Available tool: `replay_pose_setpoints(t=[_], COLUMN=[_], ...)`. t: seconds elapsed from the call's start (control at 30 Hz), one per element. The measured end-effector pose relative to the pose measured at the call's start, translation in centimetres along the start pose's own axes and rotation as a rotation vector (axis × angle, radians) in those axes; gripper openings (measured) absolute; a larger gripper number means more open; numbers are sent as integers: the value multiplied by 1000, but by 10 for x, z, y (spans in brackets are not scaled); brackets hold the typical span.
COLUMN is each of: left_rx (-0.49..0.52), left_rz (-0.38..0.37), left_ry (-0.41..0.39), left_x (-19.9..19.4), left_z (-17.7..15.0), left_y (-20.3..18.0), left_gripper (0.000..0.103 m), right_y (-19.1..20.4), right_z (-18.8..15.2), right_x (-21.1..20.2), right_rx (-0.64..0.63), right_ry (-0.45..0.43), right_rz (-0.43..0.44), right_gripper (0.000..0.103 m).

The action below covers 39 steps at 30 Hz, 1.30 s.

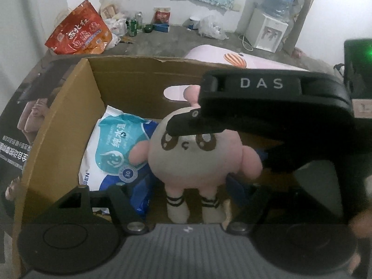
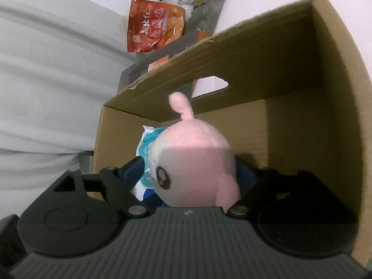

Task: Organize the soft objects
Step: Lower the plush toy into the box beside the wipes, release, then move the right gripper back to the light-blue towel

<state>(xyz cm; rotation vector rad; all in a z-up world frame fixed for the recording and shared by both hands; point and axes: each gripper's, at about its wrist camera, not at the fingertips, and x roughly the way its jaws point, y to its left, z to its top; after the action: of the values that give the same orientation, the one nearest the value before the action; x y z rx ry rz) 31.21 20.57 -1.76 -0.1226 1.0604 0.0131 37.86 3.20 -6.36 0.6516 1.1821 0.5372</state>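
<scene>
Against the left wall of the cardboard box (image 1: 58,127) lies a white-and-teal wipes pack (image 1: 111,148), flat on a blue packet (image 1: 139,193); they take up the far-left corner. Just right of them, near the middle of the box floor, the pink plush toy (image 1: 190,162) stands upright on its striped legs, probably because it is being set down feet first. The left tongs (image 1: 176,195) stand wide open on either side of its legs and grip nothing. The right tongs (image 2: 188,174) are spread wide around the head. One finger (image 1: 186,123) lies across the brow, and I cannot tell if it presses. The right half of the box looks free, but its high walls mean lifting straight up to get out.
</scene>
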Motion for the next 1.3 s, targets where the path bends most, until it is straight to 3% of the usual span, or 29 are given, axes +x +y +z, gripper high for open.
replay_pose_setpoints(t=[0.2,0.5,0.67,0.87,1.0,1.17,1.3], left_rx=[13,17,9,16,65,179,249], left_rz=[27,38,45,18,-16,-81,-159], left_ry=[2,2,-29,-130,-213,-311,-338], left_x=[1,-6,-26,-81,-127,-176,-189], left_z=[2,1,-1,-19,-45,-96,-133], left_y=[-6,-14,-18,-33,-56,-96,-131], left_gripper=[74,76,76,81,86,91,91], right_y=[9,8,3,-25,-69,-138,-197], right_z=[4,13,8,-21,-60,-117,-160], right_x=[-24,-80,-134,-228,-298,-378,-420], right_rx=[-3,5,-43,-131,-179,-200,-136], right_ry=[-83,-183,-236,-274,-312,-430,-525], right_rz=[62,238,335,407,385,258,158], right_gripper=[96,97,97,97,97,97,97])
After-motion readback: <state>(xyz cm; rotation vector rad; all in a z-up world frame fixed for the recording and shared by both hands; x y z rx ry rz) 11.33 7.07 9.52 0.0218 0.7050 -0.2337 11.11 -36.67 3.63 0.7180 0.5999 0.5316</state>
